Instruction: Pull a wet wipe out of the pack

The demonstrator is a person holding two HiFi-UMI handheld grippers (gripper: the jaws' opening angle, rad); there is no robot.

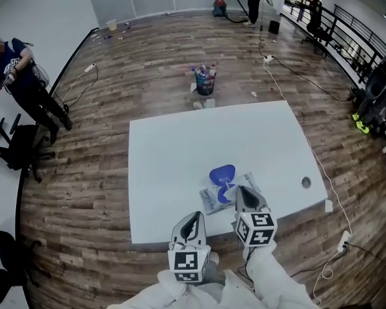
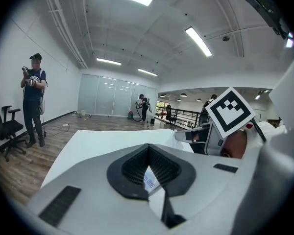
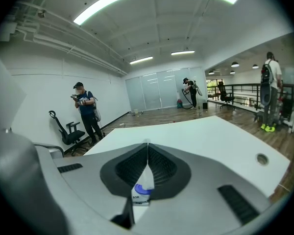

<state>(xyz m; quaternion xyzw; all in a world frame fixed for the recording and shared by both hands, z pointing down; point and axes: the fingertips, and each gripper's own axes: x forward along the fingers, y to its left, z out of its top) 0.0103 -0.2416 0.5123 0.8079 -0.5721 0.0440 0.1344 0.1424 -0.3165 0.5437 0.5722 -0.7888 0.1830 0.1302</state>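
The left tool (image 2: 148,147) has its two jaws pressed together at the tips. A corner of the wet wipe pack (image 2: 150,181) sits in the gap between them, so this tool is pinching the pack. The corner is white with blue signs printed on it. The signs are too small and bent to read.

The right tool (image 3: 147,146) is squeezed tight too. A thin white wet wipe (image 3: 144,176) runs up into its tips like a little tent. Under the tool, the wipe comes out of a blue ring (image 3: 142,190) on the pack. Just below the ring is a small white label (image 3: 136,198) with dark letters that look like "SOR". The rest of the word is cut off.

In the head view, the pack lies flat on the white table (image 1: 174,153), close to the near edge. It is right in front of the right tool, whose tip is over the pack's middle. The round blue lid (image 1: 222,172) stands open just past that tip. The left tool is to the left of the right tool and a bit nearer the person. Its tip is at the pack's near left corner. Each tool carries a cube (image 1: 188,264) with black and white square marks. A small round hole (image 1: 305,182) in the table is off to the right of the right tool.
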